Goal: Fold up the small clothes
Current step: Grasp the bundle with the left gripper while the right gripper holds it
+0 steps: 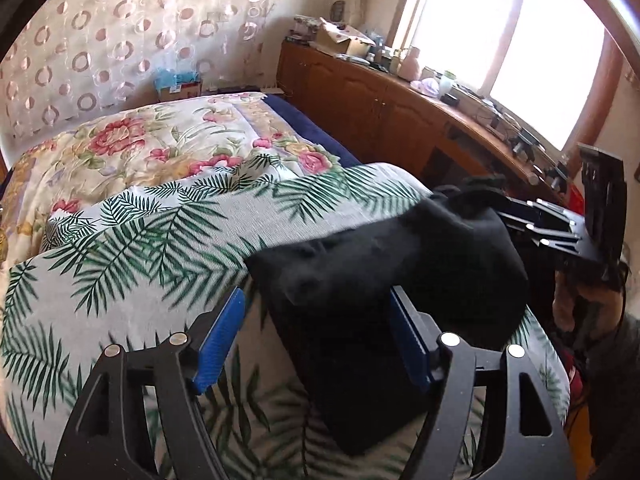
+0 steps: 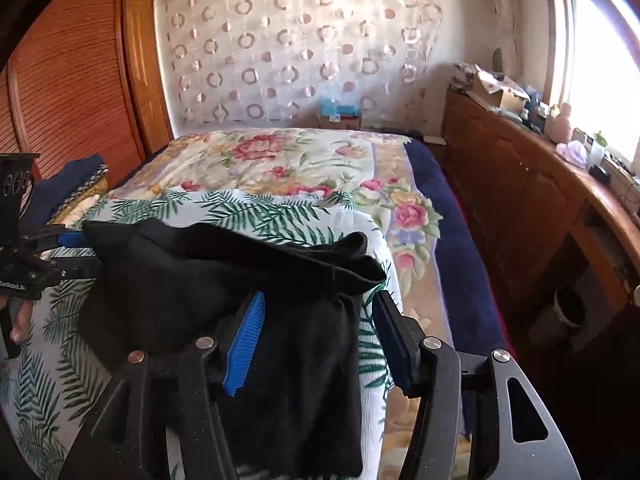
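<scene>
Fingers of both grippers stand apart. Left gripper (image 1: 320, 344) straddles one end of the black garment (image 1: 384, 280), unclamped; right gripper (image 2: 320, 340) straddles the other end. Garment lies on the palm-print cloth (image 1: 120, 264), partly doubled over, near the cloth's window-side edge, judged positioned for the next fold.

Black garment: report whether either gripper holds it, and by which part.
Neither holds it. The black garment lies on the leaf-print cloth; the left gripper and right gripper each straddle one end of it, jaws wide open.
</scene>
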Available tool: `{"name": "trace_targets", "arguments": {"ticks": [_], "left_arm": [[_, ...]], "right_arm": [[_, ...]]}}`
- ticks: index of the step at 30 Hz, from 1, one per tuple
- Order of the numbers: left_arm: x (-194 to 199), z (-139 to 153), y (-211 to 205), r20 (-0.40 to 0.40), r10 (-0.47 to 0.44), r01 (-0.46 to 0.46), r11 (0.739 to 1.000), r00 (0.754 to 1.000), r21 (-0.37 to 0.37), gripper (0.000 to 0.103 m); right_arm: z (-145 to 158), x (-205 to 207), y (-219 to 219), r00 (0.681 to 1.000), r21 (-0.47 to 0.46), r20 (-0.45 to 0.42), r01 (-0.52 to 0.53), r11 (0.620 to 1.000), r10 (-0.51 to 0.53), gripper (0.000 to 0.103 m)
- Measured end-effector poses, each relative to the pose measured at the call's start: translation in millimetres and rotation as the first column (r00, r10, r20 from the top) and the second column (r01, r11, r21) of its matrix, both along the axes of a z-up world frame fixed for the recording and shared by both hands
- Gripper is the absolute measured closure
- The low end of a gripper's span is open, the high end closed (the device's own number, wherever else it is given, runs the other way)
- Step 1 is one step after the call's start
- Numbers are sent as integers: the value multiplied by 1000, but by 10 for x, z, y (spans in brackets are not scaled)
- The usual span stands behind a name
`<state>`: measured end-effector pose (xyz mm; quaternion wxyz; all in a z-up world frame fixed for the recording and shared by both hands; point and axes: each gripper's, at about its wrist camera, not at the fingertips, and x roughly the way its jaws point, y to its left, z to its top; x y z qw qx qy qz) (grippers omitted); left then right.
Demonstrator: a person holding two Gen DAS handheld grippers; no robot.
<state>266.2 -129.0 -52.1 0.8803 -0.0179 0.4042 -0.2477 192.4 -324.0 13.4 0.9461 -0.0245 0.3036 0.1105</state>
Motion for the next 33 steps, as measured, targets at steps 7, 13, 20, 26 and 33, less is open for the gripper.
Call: {"name": "trace_targets", "arguments": {"ticks": [7, 13, 20, 26, 33], "left_arm": [[357, -190, -18, -39, 41, -40, 998, 998, 47, 30], [387, -304, -37, -74, 13, -10, 999, 997, 42, 30], [373, -291, -31, -94, -3, 5, 1000, 996, 18, 30], [413, -292, -78, -91, -47, 47, 999, 995, -6, 46], [317, -169, -82, -91, -96, 91, 994, 991, -63, 83]], "right_arm": [[-73, 437, -57, 996, 13, -73, 56, 998, -55, 45], [6, 489, -75, 995, 37, -99, 36, 999, -32, 45], [42, 260, -114, 997, 98, -79, -3, 995, 11, 43], [-170, 323, -115, 989, 95, -141, -20, 995, 33, 43], [-103, 410, -130, 979, 121, -157, -112, 986, 130, 75]]}}
